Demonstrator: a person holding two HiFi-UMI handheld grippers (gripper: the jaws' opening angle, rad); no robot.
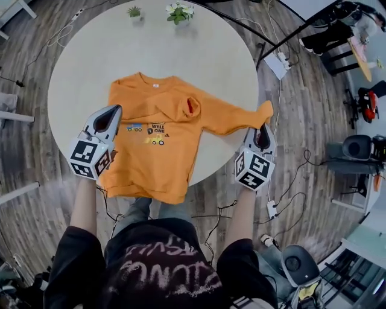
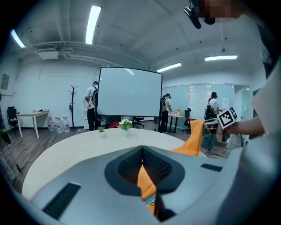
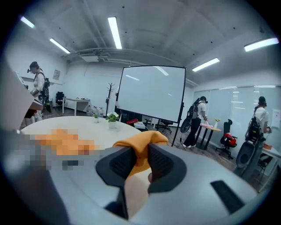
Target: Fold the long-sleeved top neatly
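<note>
An orange long-sleeved top (image 1: 158,148) lies chest-up on the round white table (image 1: 72,78), its hem hanging over the near edge. One sleeve is folded across the chest, cuff (image 1: 190,107) up. My left gripper (image 1: 111,116) is shut on the top's left side edge; orange cloth (image 2: 145,179) shows pinched between its pads. My right gripper (image 1: 263,125) is shut on the other sleeve's cuff (image 1: 265,111), held off the table's right edge. That cuff (image 3: 141,141) bulges above the right gripper's pads. In the left gripper view the lifted sleeve (image 2: 195,138) hangs below the right gripper's marker cube (image 2: 226,117).
Two small potted plants (image 1: 134,11) (image 1: 180,12) stand at the table's far edge. Cables and a power strip (image 1: 277,64) lie on the wooden floor to the right. Beyond are chairs, a projection screen (image 3: 151,92) and several standing people.
</note>
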